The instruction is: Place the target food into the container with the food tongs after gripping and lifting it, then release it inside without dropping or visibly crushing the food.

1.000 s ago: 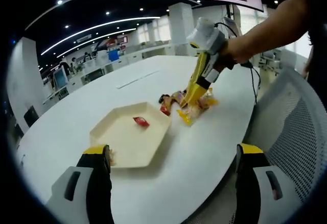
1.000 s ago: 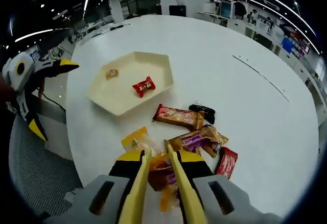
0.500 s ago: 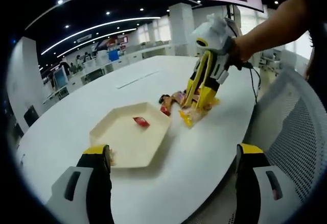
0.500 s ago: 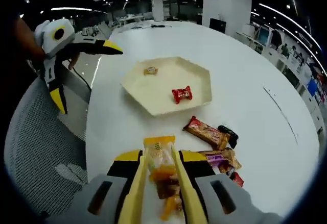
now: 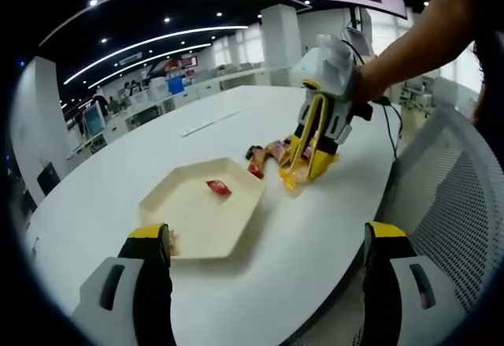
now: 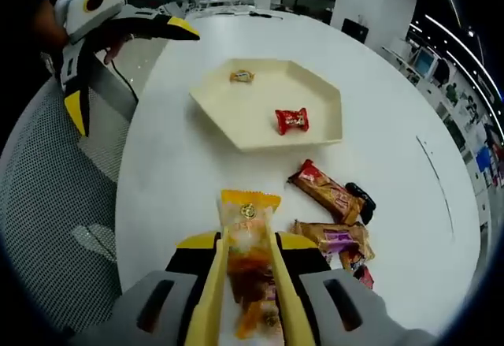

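Hard to read much of the pile of wrapped snacks (image 6: 335, 216) on the white desk (image 6: 181, 180): the far ones overlap each other, and the red one at the bottom is half cut off behind the right tool (image 6: 246, 283). The lower end of the orange snack packet (image 6: 249, 263) is also tucked down between the yellow tongs (image 6: 211, 299), so its tail isn't really visible. That right tool is clenched on the tongs, and the tongs pinch the packet, which is held above the desk, its long axis running along the tong blades with the yellow-topped end pointing toward the cream hexagonal tray (image 6: 236, 113). In the left gripper view the same packet (image 5: 303, 171) hangs low just over the desk beside the pile, near the tray's (image 5: 169, 212) edge. The tray already holds a red candy (image 6: 291, 120) and a small gold-wrapped one (image 6: 242, 76). The left tool (image 5: 264, 275) is wide apart, gripping nothing, near the tray's corner.
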A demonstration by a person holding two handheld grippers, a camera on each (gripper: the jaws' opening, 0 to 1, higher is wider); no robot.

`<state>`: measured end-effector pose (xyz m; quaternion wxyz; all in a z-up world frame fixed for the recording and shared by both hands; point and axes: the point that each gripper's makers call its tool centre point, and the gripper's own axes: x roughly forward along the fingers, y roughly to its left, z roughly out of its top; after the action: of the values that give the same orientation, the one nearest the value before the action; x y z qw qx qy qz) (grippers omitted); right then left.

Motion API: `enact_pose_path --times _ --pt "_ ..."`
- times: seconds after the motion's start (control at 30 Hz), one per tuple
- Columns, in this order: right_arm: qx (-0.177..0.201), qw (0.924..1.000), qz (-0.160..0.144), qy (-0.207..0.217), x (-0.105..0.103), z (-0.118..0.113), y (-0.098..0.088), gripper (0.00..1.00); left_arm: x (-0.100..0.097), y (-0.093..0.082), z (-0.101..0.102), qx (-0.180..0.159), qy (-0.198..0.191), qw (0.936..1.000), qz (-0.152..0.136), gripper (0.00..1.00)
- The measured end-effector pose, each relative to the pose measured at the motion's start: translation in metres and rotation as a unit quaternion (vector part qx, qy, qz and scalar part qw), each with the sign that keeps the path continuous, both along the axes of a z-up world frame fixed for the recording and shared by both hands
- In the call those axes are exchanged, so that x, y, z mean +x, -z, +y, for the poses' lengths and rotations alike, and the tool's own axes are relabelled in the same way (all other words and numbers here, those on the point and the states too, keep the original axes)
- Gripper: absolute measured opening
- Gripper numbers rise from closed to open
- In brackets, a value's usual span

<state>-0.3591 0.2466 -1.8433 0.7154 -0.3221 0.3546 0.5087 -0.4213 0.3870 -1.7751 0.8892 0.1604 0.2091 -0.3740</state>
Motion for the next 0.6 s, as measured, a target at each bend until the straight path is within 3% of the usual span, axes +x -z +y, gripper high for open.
enact_pose_path --times 0.07,0.2,0.6 --pt "0.01 0.9994 0.011 0.032 0.004 -0.003 -0.004 0.21 0.0 0.0 0.0 0.0 0.001 1.0 0.001 0.99" --pt "0.02 0.9985 0.014 0.05 0.009 -0.009 -0.012 0.2 -0.001 0.001 0.0 0.002 0.002 1.0 0.002 0.99" --pt "0.019 0.9984 0.01 0.053 0.012 -0.01 -0.024 0.21 -0.001 -0.004 -0.003 -0.014 0.004 0.9999 -0.002 0.99"
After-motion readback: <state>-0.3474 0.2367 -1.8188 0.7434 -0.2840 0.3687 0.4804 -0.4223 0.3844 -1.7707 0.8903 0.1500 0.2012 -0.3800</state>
